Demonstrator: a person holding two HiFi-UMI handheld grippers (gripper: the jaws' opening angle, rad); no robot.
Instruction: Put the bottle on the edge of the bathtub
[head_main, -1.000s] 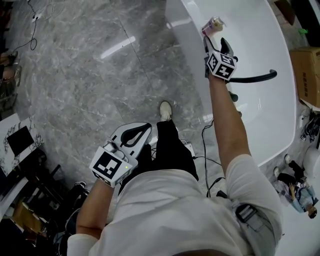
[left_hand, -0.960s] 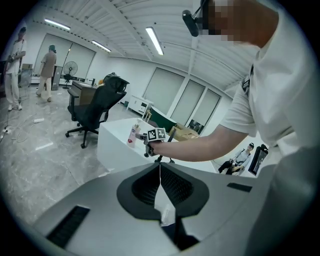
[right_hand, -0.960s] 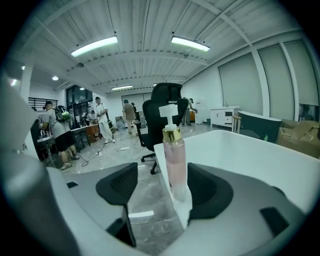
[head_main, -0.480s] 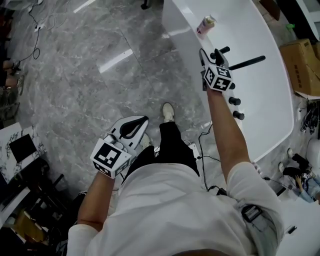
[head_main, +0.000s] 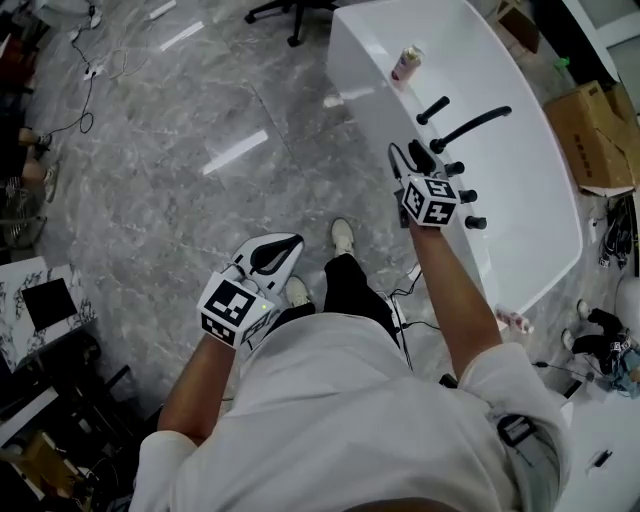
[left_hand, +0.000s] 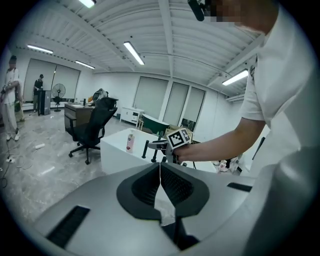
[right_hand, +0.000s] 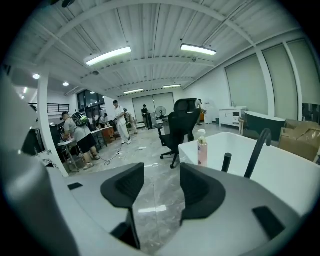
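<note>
**Bottle standing on the tub rim, right gripper clear of it**

The bottle (head_main: 407, 63) is standing upright on the left rim of the white bathtub (head_main: 347, 62), towards its far end. It is touching nothing else. The black faucet (head_main: 472, 127) is rising from the rim nearer the person, to the right of the bottle.

The right gripper (head_main: 407, 160) is hovering nearer still, beside the faucet's knobs and well apart from the bottle. Its jaws are closing with nothing between them, and only the floor is showing through the gap.

The left gripper (head_main: 283, 252) is hanging low on the left over the grey marble floor (head_main: 170, 210). Its jaws are pressing together, empty.

A black office chair (right_hand: 182, 125) is sitting beyond the tub's far end.
</note>
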